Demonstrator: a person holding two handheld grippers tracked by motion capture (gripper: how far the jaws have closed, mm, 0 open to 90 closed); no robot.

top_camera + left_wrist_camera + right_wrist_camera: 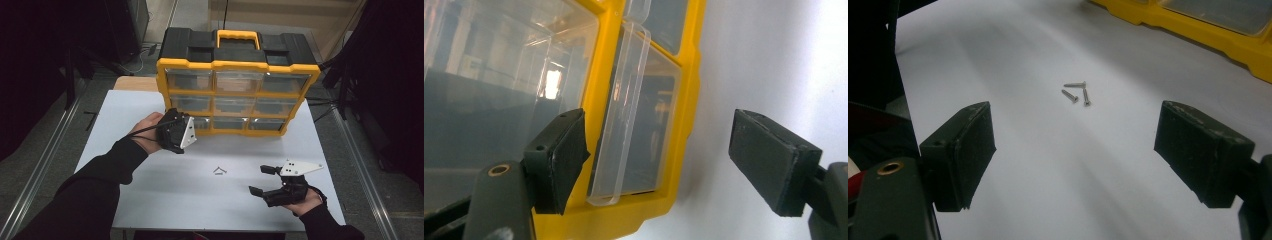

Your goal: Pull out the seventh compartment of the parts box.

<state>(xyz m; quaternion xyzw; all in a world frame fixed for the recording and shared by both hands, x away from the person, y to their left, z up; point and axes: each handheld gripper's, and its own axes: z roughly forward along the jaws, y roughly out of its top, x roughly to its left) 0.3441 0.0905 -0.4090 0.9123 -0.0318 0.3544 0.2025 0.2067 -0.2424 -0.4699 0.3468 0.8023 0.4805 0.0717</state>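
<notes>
A yellow and black organizer [237, 92] with clear drawers stands upright at the back of the white table [125, 150]. My left gripper [186, 131] is at its bottom-left drawer [202, 122]. In the left gripper view that gripper [659, 150] is open, and the drawer's clear handle [624, 115] stands between the jaws, close to the left pad [566, 160] and well apart from the right one. Three small screws [220, 171] lie loose mid-table. My right gripper [257, 179] rests open at the front right, its jaws [1073, 150] pointing at the screws [1077, 92] with nothing between them.
The organizer's yellow frame [1228, 40] runs along the far side of the screws. Its black top with a yellow carry handle [238, 37] faces away. Dark stands and cables flank the table on both sides.
</notes>
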